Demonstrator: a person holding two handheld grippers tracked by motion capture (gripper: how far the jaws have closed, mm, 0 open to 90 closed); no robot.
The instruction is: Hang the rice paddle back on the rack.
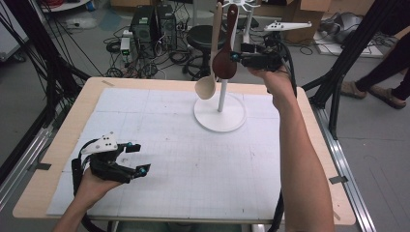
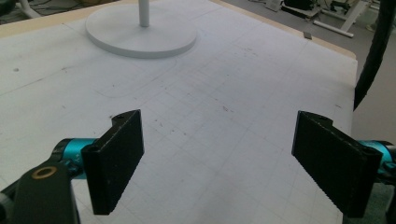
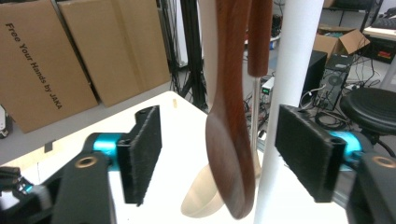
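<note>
The left claw (image 1: 138,158) rests released, low over the bench (image 1: 58,145). Farther off, the right claw (image 3: 219,158) stands released, jaws either side of the dark wooden spoon (image 3: 231,140) without touching. The spoon hangs on the white stand (image 1: 221,96), long axis vertical, bowl down. It is likely stiff, light and smooth; grip the handle above the bowl.

cardboard box (image 3: 46,60), "Free Your Hands by JAKA"
</note>
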